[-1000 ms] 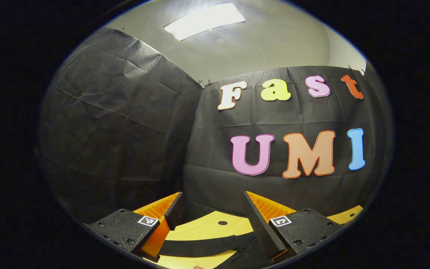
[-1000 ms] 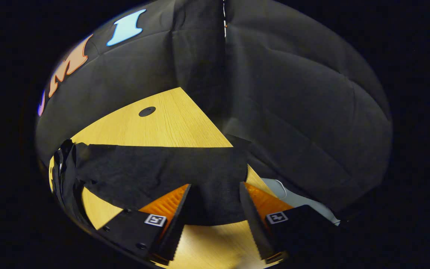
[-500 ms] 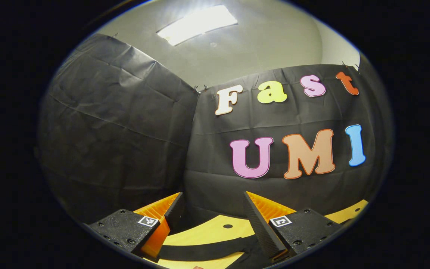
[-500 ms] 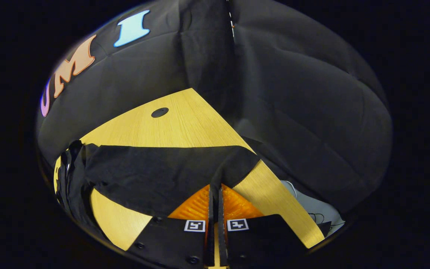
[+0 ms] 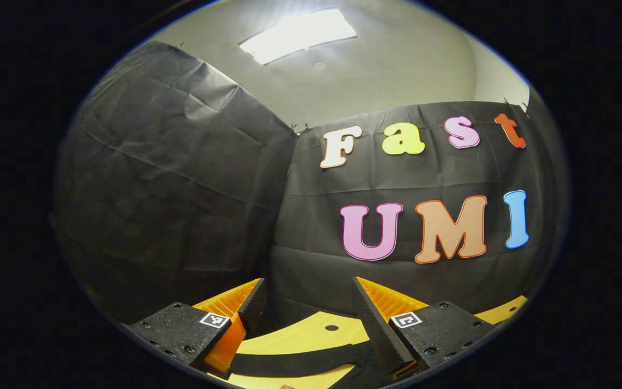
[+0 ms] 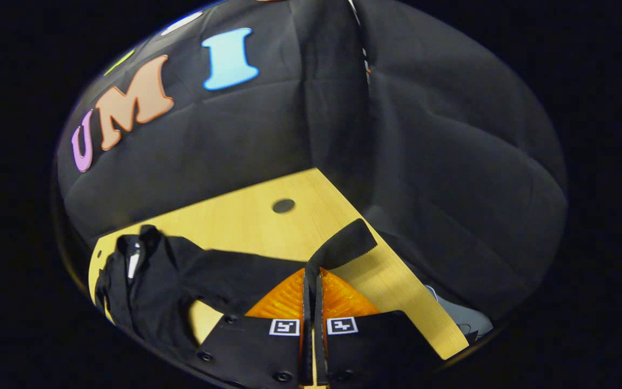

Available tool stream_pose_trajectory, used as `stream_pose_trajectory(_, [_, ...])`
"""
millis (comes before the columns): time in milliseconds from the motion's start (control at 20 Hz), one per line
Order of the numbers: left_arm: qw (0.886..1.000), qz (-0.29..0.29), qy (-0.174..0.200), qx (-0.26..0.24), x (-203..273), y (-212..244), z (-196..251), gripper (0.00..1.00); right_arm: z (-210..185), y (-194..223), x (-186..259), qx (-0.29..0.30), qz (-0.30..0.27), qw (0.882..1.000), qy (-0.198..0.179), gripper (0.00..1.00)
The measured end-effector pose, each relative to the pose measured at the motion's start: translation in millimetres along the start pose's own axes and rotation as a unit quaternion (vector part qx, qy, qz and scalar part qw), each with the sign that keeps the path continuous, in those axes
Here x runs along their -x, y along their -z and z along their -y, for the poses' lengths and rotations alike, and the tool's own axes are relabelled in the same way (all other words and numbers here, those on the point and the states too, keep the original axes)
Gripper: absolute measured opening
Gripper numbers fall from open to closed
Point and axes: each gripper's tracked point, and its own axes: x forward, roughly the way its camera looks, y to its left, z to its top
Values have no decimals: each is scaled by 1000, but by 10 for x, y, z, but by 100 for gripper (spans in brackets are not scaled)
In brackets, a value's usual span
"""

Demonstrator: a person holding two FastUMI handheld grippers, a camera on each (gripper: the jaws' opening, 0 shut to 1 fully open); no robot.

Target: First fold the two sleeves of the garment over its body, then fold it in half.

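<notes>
I am looking across the wooden table (image 6: 235,216), which is running out to the black cloth wall (image 6: 451,162) on two sides, with a small dark hole (image 6: 283,205) sitting in its top near the far corner. In the left gripper view I am seeing the same table (image 5: 300,337) low down, under a grey ceiling with a bright light panel (image 5: 297,33) glowing above the cloth. The black garment (image 6: 149,292) is lying on the table toward the left of the right gripper view, its collar end bunching near the table's left edge, and its sleeve (image 6: 268,270) is stretching across to my right gripper (image 6: 312,286). That gripper is pinching the sleeve just behind the cuff (image 6: 346,246), with both fingers pressing together on the cloth and the cuff standing up past the fingertips above the table. My left gripper (image 5: 308,308) is hanging with its fingers spread wide apart and nothing between them, pointing mostly at the wall. Below it a dark strip of the garment (image 5: 295,364) is lying flat across the table, running toward the gripper's right-hand finger; I cannot tell whether the two are touching.
</notes>
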Motion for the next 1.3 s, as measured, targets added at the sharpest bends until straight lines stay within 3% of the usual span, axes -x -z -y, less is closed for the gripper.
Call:
stream_pose_trajectory(250, [999,9,-40,9,29,-83,-530,93,-1276,-624,330,51,65,993,-80,4])
stream_pose_trajectory(500, [996,19,-87,-18,113,-212,-1136,91,-2641,-607,307,82,71,980,-169,7])
stream_pose_trajectory(850, [990,3,-129,-66,121,-204,-1719,91,-4193,142,312,90,12,959,-268,4])
stream_pose_trajectory(950, [988,0,-132,-77,95,-194,-1808,92,-4435,357,286,77,-10,956,-283,1])
stream_pose_trajectory(1000, [988,-2,-133,-79,81,-175,-1855,92,-4526,471,259,69,-19,954,-292,7])
stream_pose_trajectory(1150, [987,-16,-134,-83,56,-77,-1910,92,-4829,865,240,30,-77,942,-326,4])
stream_pose_trajectory(1300, [988,-24,-129,-83,10,-11,-1909,92,-4932,1182,178,14,-117,934,-337,4])
